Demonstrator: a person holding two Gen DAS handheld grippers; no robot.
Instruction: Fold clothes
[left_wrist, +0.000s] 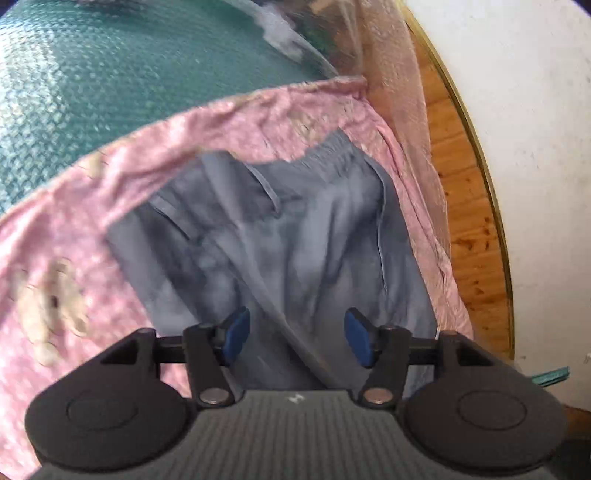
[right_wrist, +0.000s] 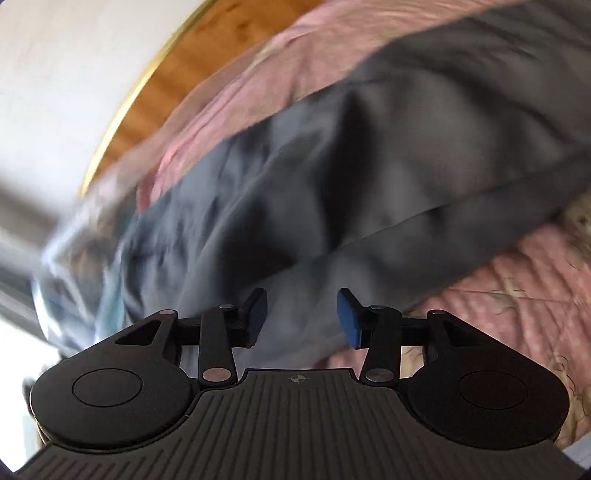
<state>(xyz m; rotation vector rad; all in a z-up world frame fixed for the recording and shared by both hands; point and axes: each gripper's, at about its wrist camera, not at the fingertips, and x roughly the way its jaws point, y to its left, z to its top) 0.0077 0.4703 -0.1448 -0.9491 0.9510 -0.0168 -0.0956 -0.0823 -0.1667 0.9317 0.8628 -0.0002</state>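
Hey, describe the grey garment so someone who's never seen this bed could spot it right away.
Start at the pink quilted bedspread with bear prints beside the teal blanket. On it lie crumpled slate-grey trousers with a gathered elastic waistband. They are the only plain grey fabric on patterned bedding.

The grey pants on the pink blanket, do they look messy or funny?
A bit messy. The grey pants lie rumpled on the pink blanket, with creases running across the legs, and a pocket flap sticks up near the waistband. Both the left gripper and the right gripper are open, holding nothing.
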